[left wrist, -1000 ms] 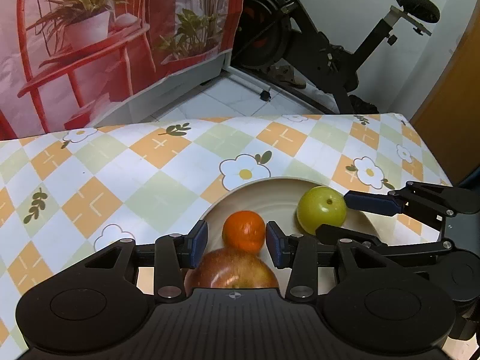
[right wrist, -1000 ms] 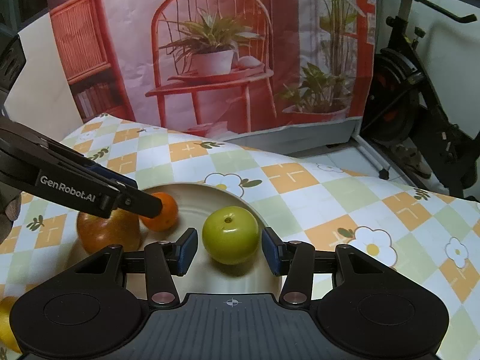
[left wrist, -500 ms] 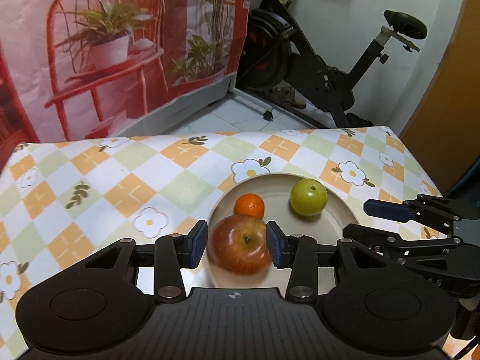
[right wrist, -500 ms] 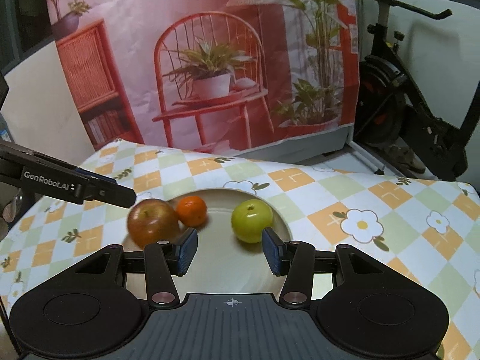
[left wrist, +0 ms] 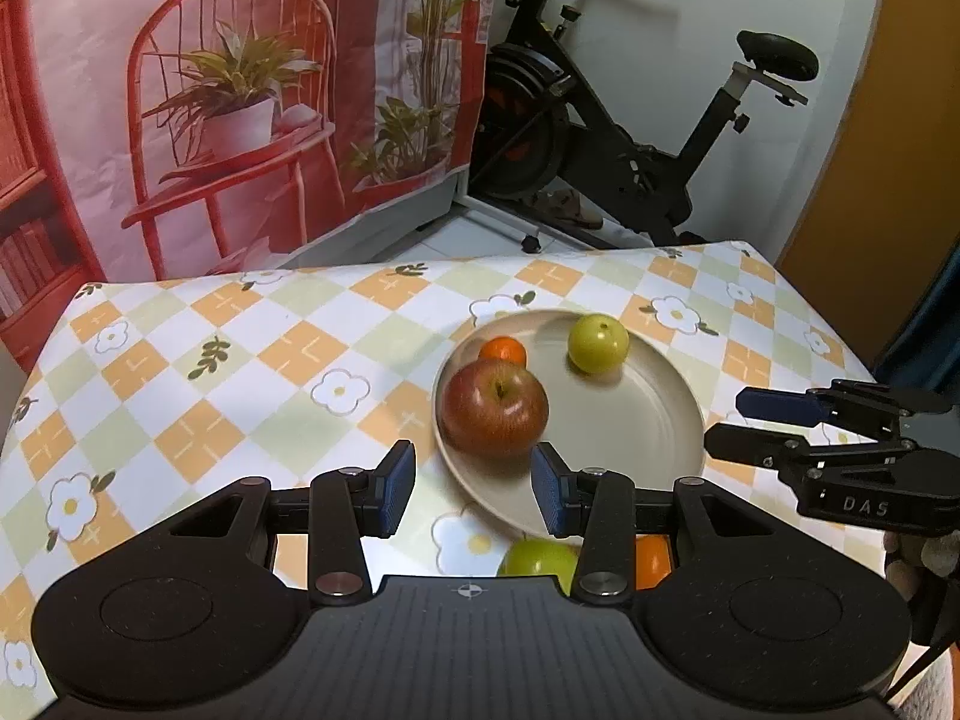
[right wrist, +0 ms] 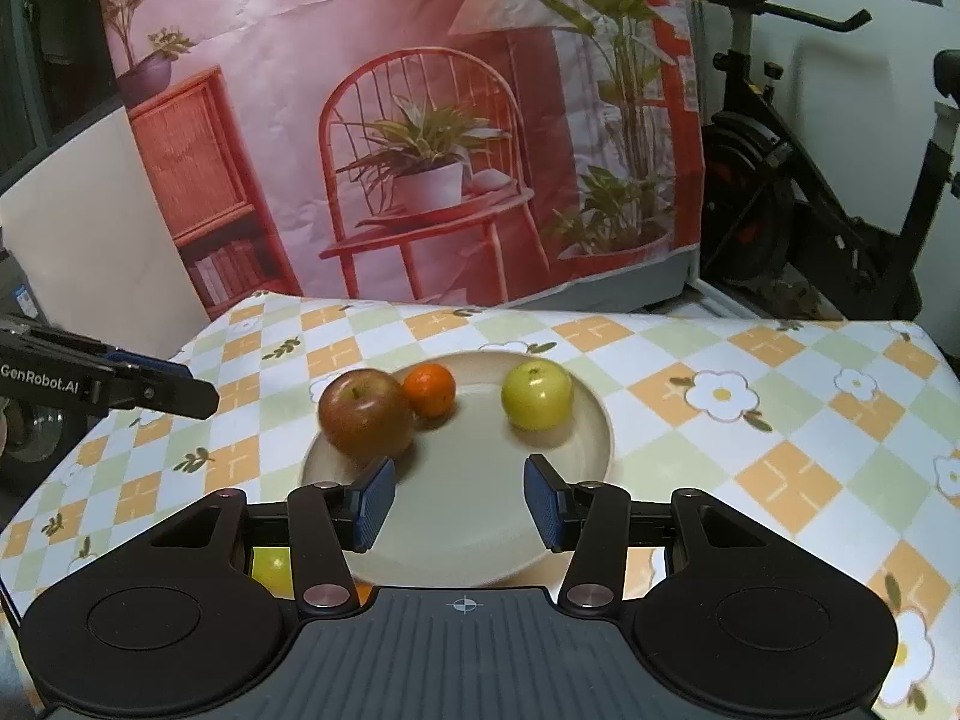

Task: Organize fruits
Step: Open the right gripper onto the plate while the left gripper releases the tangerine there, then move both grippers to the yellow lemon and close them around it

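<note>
One table (left wrist: 180, 372) fills the lower half of both views, covered by a cloth checked in orange, green and white with flower prints. Behind it hangs one printed backdrop (right wrist: 420, 150) of a red chair and potted plants, and at about two o'clock from the table stands one black exercise bike (left wrist: 606, 138). On the cloth sits one round beige plate (right wrist: 456, 516), and it carries three fruits: one red apple (right wrist: 365, 423) at about ten o'clock on the plate as the right wrist camera sees it, one small orange (right wrist: 428, 389) touching the apple at about eleven o'clock, and one green apple (right wrist: 537, 394) apart from them at about one o'clock. Off the plate, near the table's close edge, two more fruits show partly behind the left gripper's body: one green fruit (left wrist: 537, 564) and one orange fruit (left wrist: 651, 558), just beside each other. Two grippers are in view. The left gripper (left wrist: 473, 495) hangs above the plate's near rim with its blue-padded fingers parted and nothing between them. The right gripper (right wrist: 459, 501) hangs over the plate's bare middle, its fingers likewise parted and empty.
</note>
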Tool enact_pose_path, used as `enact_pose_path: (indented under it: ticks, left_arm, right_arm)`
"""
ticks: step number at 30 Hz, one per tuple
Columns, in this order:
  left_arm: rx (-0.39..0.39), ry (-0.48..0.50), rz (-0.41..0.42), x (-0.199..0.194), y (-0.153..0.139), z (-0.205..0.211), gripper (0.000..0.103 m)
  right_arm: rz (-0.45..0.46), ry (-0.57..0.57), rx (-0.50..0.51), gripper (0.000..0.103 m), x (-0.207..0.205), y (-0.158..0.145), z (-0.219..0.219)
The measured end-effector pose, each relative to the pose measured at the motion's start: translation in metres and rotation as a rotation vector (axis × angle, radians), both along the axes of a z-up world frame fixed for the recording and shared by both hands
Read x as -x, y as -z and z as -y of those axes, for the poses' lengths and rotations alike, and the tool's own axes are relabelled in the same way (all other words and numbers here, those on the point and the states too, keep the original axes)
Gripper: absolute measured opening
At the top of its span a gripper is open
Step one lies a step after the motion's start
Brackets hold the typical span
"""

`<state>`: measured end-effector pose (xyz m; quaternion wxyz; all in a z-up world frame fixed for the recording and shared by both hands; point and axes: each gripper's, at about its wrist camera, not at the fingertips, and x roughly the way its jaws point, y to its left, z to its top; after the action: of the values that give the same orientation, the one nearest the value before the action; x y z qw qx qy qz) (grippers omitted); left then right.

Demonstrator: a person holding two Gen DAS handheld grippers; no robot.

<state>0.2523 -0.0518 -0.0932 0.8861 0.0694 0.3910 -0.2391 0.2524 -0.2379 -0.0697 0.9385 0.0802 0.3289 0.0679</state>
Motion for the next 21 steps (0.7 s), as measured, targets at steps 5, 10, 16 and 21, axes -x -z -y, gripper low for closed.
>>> enact_pose_path:
  ticks: [5, 10, 16, 21]
  left_arm:
    - [0.001, 0.000, -0.002, 0.011, 0.004, -0.006, 0.045]
    - [-0.003, 0.004, -0.018, 0.018, 0.011, -0.015, 0.045]
    - [0.020, -0.017, -0.070, 0.022, 0.029, -0.035, 0.045]
    - [0.051, -0.036, -0.108, 0.022, 0.042, -0.052, 0.044]
  right_arm:
    - [-0.006, 0.013, -0.027, 0.045, 0.013, 0.001, -0.002]
    - [-0.021, -0.011, -0.025, 0.045, 0.018, 0.001, -0.011]
    - [-0.059, -0.055, -0.003, 0.045, 0.017, 0.008, -0.027]
    - [-0.093, -0.150, 0.052, 0.045, 0.013, 0.010, -0.052]
